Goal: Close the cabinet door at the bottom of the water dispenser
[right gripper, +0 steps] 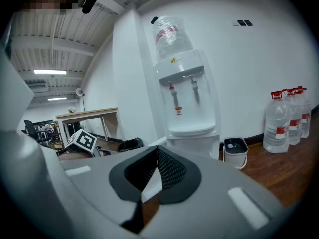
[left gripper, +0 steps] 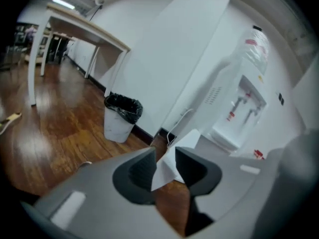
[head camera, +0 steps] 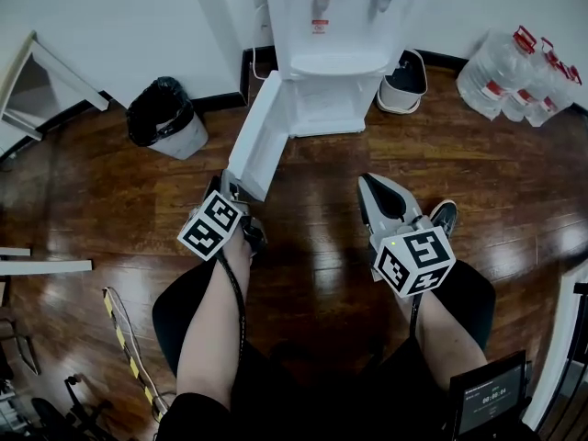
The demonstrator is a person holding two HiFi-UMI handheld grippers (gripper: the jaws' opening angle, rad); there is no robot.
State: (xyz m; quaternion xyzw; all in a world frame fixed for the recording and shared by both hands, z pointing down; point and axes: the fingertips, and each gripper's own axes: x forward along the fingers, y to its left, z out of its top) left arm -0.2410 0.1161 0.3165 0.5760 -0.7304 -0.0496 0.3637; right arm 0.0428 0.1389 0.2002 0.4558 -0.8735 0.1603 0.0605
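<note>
The white water dispenser (head camera: 335, 44) stands against the far wall. Its bottom cabinet door (head camera: 260, 136) is swung wide open toward me, to the left. My left gripper (head camera: 230, 186) is right at the door's near lower corner; whether it touches I cannot tell. In the left gripper view its jaws (left gripper: 166, 163) stand partly open, with only the white door (left gripper: 174, 153) showing beyond the gap and the dispenser (left gripper: 239, 113) to the right. My right gripper (head camera: 369, 184) hovers over the floor in front of the dispenser, shut and empty; it (right gripper: 156, 156) points at the dispenser (right gripper: 187, 98).
A black-lined trash bin (head camera: 167, 118) stands left of the door. A small white bucket (head camera: 404, 83) sits right of the dispenser, and several water bottles (head camera: 519, 76) are at the far right. A white table (head camera: 37, 81) is at the left. The floor is dark wood.
</note>
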